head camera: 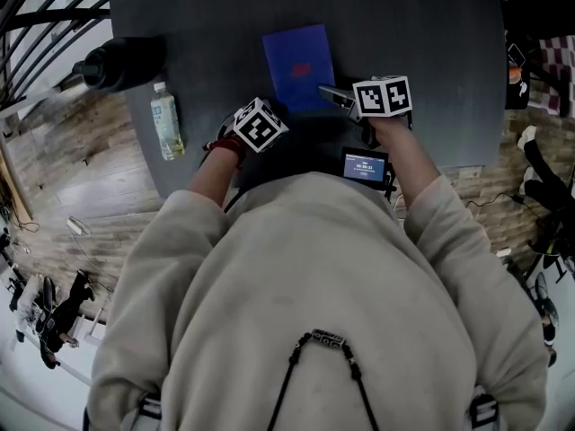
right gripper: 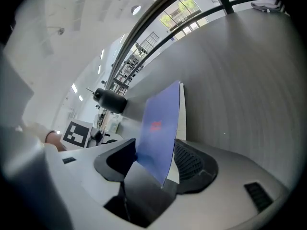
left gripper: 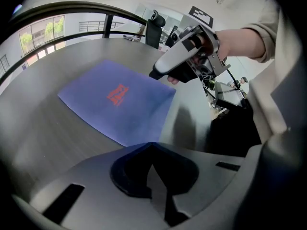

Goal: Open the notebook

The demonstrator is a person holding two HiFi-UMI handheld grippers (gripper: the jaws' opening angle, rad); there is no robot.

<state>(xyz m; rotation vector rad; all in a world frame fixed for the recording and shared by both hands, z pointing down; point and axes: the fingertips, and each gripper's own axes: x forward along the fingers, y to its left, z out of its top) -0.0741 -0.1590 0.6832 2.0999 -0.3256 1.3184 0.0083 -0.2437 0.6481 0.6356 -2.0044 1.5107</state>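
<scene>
The blue notebook (head camera: 296, 64) with a red mark lies on the dark grey table (head camera: 422, 34) ahead of me. My right gripper (head camera: 334, 95) reaches its near right corner. In the right gripper view the jaws stand apart around that corner: the blue cover (right gripper: 160, 128) rises between them, with a white strip of pages (right gripper: 181, 114) beside it. My left gripper (head camera: 260, 124) hovers just short of the notebook's near edge. Its jaws (left gripper: 151, 150) meet with nothing between them. The left gripper view shows the notebook (left gripper: 117, 104) lying nearly flat.
A clear plastic bottle (head camera: 166, 120) lies at the table's left edge, with a black flask (head camera: 119, 62) behind it. A small device with a lit screen (head camera: 364, 164) sits near the front edge by my right forearm. A curved railing (left gripper: 72, 11) runs beyond the table.
</scene>
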